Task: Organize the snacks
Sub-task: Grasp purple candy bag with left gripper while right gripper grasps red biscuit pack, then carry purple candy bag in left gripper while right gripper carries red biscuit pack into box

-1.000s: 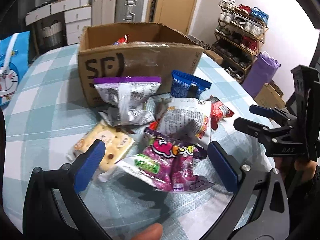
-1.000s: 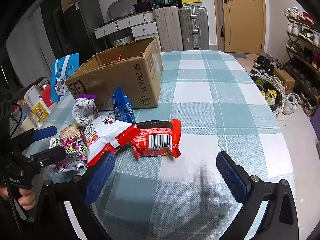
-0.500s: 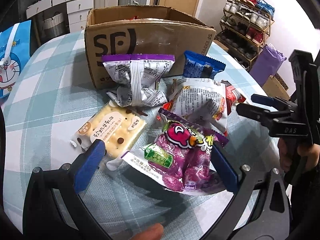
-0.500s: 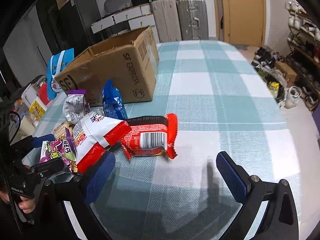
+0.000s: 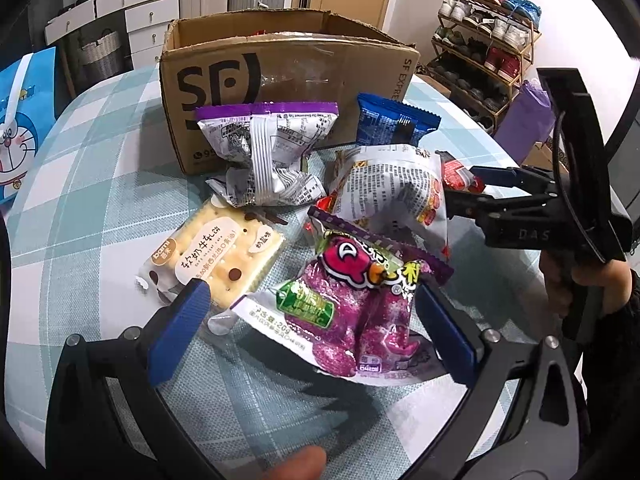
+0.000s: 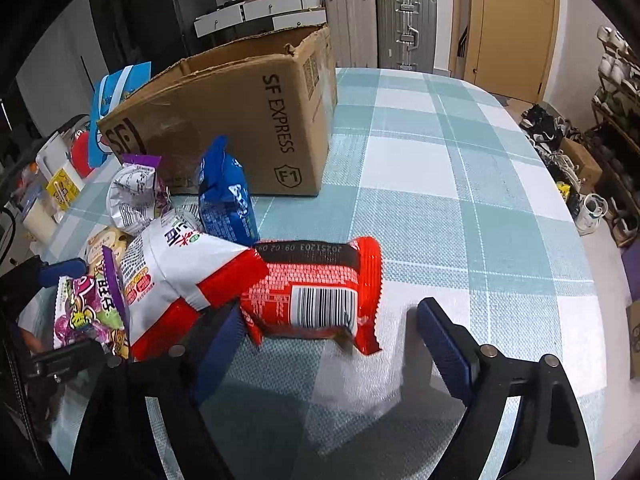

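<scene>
Several snack packs lie on the checked tablecloth in front of an open SF cardboard box [image 5: 280,88], which also shows in the right wrist view [image 6: 240,120]. My left gripper [image 5: 312,336] is open, its blue pads on either side of a purple candy bag [image 5: 352,312]. A cracker pack [image 5: 224,260], a purple-topped silver bag [image 5: 264,160], a white and red bag [image 5: 396,192] and a blue pack [image 5: 396,124] lie beyond. My right gripper [image 6: 328,344] is open around the near end of a red pack [image 6: 316,296], and it shows in the left wrist view [image 5: 480,184].
A blue Doraemon bag [image 5: 16,120] stands at the table's left edge. Small items [image 6: 56,184] sit at the far left. Suitcases [image 6: 380,24], drawers and a shoe rack [image 5: 488,36] stand beyond the table. Bare tablecloth [image 6: 460,184] stretches to the right.
Both grippers have moved forward and down toward the snacks. The left now straddles the purple candy bag; the right now straddles the red pack.
</scene>
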`<state>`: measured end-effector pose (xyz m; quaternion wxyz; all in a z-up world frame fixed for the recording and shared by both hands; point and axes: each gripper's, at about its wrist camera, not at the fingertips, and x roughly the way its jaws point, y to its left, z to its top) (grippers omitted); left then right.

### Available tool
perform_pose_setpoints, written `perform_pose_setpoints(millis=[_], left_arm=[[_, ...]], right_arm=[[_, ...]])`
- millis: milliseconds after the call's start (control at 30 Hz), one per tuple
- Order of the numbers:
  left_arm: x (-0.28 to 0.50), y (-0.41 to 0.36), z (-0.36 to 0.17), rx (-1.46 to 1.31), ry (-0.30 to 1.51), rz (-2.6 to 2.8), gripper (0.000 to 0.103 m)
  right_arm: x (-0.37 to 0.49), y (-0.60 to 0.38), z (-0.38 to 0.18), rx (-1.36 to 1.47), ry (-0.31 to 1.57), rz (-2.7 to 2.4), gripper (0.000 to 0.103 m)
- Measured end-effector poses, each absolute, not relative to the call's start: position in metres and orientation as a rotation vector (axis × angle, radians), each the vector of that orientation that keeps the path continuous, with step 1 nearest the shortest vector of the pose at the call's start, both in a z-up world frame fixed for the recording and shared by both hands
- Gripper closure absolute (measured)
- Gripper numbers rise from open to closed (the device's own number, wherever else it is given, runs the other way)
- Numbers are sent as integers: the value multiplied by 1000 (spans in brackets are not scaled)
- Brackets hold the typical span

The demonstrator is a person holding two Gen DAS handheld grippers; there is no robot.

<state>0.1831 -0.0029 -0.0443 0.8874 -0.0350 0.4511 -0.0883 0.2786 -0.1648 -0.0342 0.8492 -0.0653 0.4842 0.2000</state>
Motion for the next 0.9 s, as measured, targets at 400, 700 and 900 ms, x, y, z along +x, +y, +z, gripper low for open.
perform_pose_setpoints(millis=[400,700,900], left_arm=[[183,-2,-45,-77,950,-214,1],[182,7,-42,-104,932,-227,1],[176,2,-43,-72,931,-246,28]], right_arm=[[276,-163,-33,-160,990,435,39],[260,-176,-29,-135,968,404,52],[247,-190,-25,-117,955,369,53]])
